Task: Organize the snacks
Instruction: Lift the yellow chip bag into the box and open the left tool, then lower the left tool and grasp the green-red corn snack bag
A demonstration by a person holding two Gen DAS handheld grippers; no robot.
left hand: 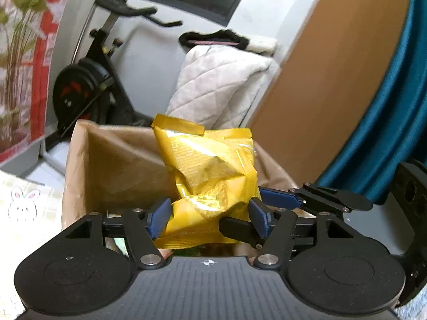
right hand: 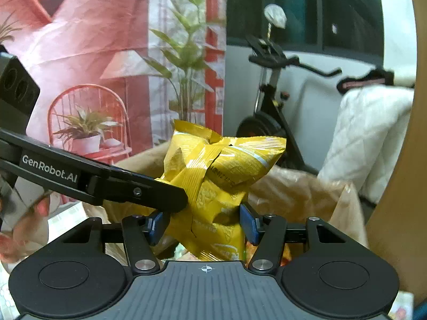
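Item: 1 yellow snack bag (left hand: 210,176), standing long axis upright above the paper bag (left hand: 88,160) | we are clamping it with both left gripper (left hand: 210,214) and right gripper (right hand: 202,222), equally near, fingers pinching its lower half.

The yellow snack bag (left hand: 210,176) hides the brown paper bag's (left hand: 120,165) contents; its print is unreadably blurred.

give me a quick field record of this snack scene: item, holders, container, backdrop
item: crumpled yellow foil snack bag
left gripper: fingers shut on the bag's lower part
right gripper: fingers shut on the same bag
container: open brown paper bag, behind and below the snack bag
backdrop: black exercise bike, white quilted cover
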